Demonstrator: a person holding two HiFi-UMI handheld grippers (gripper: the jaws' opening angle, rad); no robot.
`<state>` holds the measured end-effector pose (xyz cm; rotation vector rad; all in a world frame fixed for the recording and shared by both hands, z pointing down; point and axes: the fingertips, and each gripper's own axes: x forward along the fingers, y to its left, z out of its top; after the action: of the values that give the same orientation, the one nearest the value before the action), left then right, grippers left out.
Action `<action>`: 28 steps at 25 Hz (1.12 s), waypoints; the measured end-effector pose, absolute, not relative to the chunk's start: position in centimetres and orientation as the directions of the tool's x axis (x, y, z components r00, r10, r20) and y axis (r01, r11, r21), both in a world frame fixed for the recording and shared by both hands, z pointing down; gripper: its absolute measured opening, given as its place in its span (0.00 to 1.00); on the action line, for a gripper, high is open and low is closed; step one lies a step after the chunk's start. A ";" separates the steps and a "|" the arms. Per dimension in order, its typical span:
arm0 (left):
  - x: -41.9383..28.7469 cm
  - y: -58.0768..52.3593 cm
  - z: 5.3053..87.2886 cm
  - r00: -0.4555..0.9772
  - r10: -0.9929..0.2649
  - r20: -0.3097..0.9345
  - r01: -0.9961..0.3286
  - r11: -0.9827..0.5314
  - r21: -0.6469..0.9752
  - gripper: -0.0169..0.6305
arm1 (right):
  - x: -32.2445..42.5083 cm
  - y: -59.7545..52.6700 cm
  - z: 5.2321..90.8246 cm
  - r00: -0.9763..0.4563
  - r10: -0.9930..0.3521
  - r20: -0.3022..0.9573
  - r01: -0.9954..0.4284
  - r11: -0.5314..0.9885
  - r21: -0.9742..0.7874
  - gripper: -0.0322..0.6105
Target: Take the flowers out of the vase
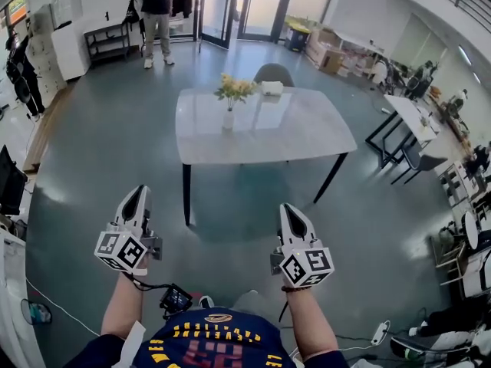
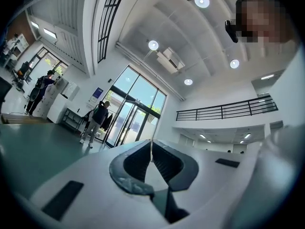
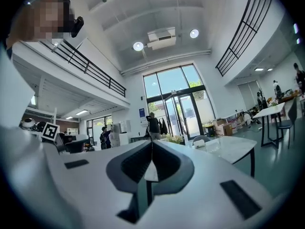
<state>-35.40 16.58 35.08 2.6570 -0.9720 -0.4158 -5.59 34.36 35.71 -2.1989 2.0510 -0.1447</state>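
Observation:
A small white vase (image 1: 228, 120) holding yellow flowers (image 1: 234, 88) stands on the far left part of a pale marble-top table (image 1: 291, 133), well ahead of me. Both grippers hover over the floor, short of the table. My left gripper (image 1: 138, 193) is shut with nothing between its jaws, and in the left gripper view its tips (image 2: 151, 145) meet, aimed at the glass doors. My right gripper (image 1: 289, 208) is shut and empty too. In the right gripper view its tips (image 3: 152, 145) touch, with the flowers (image 3: 174, 139) just beyond and the table (image 3: 228, 147) to the right.
A grey chair (image 1: 274, 73) stands behind the table and a white object (image 1: 271, 88) lies on it near the flowers. A person (image 1: 156, 18) stands by the glass doors, another person (image 1: 23, 75) at the left wall. Desks (image 1: 410, 117) and boxes (image 1: 330, 52) line the right side.

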 end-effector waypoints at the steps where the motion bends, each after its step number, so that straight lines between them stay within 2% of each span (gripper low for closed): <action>1: -35.2 16.3 34.6 0.733 -0.656 -0.180 -0.575 -0.739 0.352 0.04 | -5.2 34.1 35.1 0.081 -0.996 -0.027 -0.984 -0.076 -0.159 0.06; 8: -33.7 14.9 35.3 0.710 -0.682 -0.174 -0.594 -0.713 0.372 0.04 | -2.0 32.9 35.3 0.155 -0.986 -0.058 -0.956 -0.135 -0.260 0.06; 16: -29.3 12.3 36.2 0.683 -0.720 -0.126 -0.651 -0.677 0.342 0.04 | 2.4 28.5 38.1 0.087 -0.996 -0.030 -0.961 -0.076 -0.266 0.06; 28: -17.0 9.8 34.2 0.685 -0.720 -0.111 -0.665 -0.681 0.306 0.04 | 10.9 21.5 37.8 -0.042 -0.998 -0.049 -0.951 0.055 -0.305 0.06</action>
<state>-17.00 9.84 34.19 2.6565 -1.1108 -0.3269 10.87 21.53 37.77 -1.9840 2.0854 -0.2760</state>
